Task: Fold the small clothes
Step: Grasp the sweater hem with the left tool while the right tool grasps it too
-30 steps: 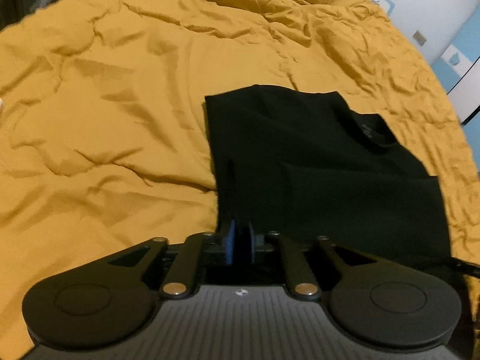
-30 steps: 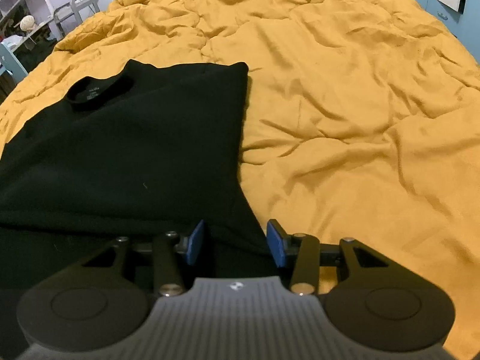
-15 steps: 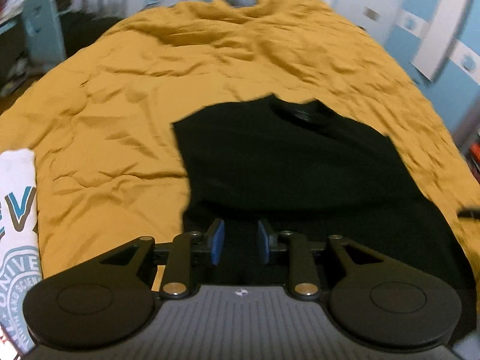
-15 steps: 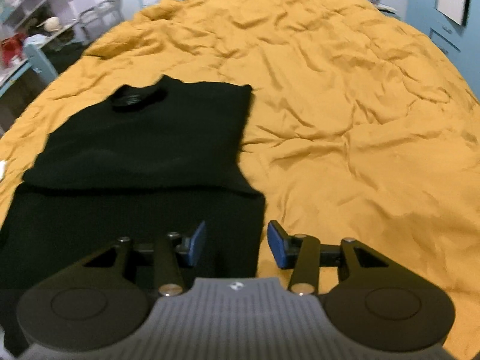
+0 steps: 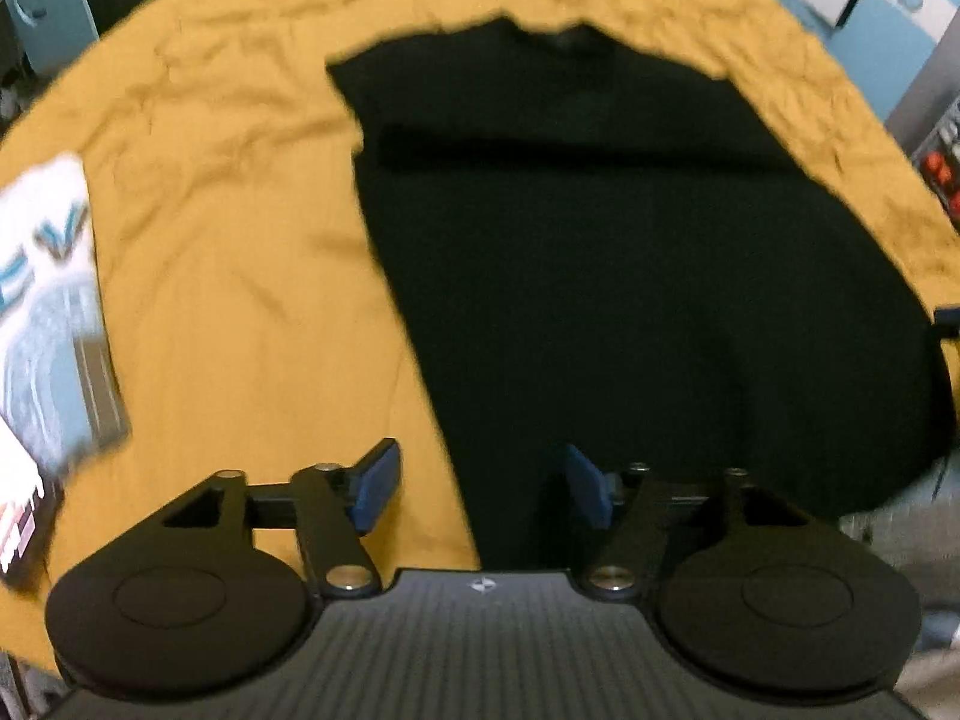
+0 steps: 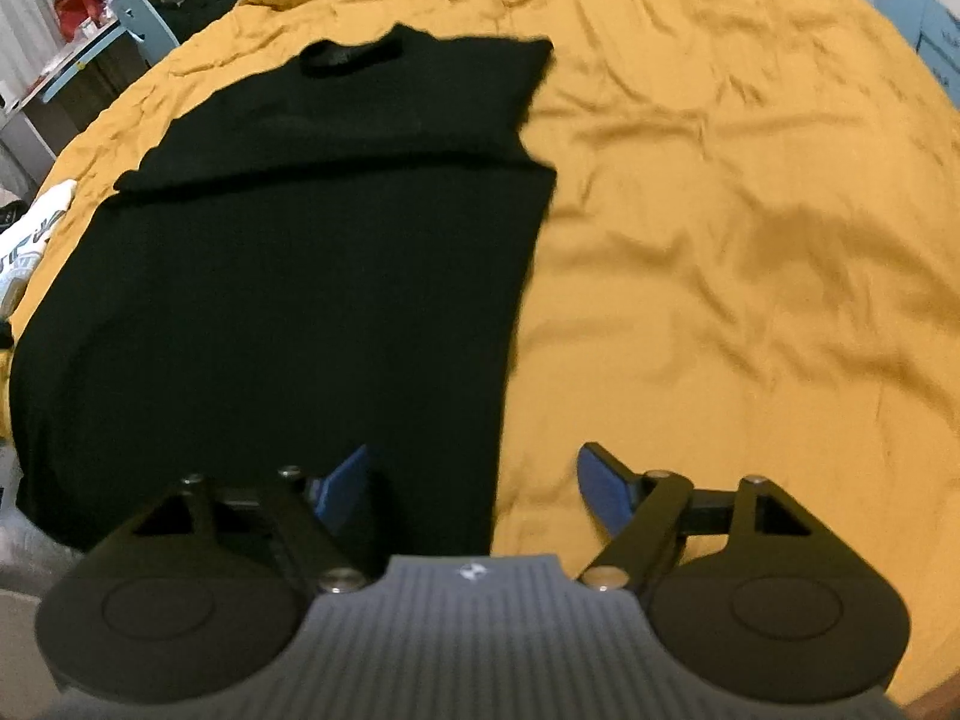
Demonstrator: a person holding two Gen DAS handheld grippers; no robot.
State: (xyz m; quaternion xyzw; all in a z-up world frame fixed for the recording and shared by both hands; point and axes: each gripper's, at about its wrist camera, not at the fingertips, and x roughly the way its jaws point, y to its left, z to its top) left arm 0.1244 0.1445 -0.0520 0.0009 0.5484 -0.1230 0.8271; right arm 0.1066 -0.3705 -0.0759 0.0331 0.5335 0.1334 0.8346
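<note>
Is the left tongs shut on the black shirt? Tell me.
No, the left tongs stand open, straddling the black shirt edge without gripping it.

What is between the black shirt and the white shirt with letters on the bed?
Only bare yellow bedcover lies between the black shirt and the white printed shirt; the left wrist view shows it best.

The left wrist view is blurred by motion, so the collar of the black shirt (image 5: 630,276) is only a soft dark shape. The hem of this shirt is hidden behind the gripper body in both views. Left of the shirt, the white printed cloth (image 5: 51,306) is cut by the picture edge and its letters are unreadable.
</note>
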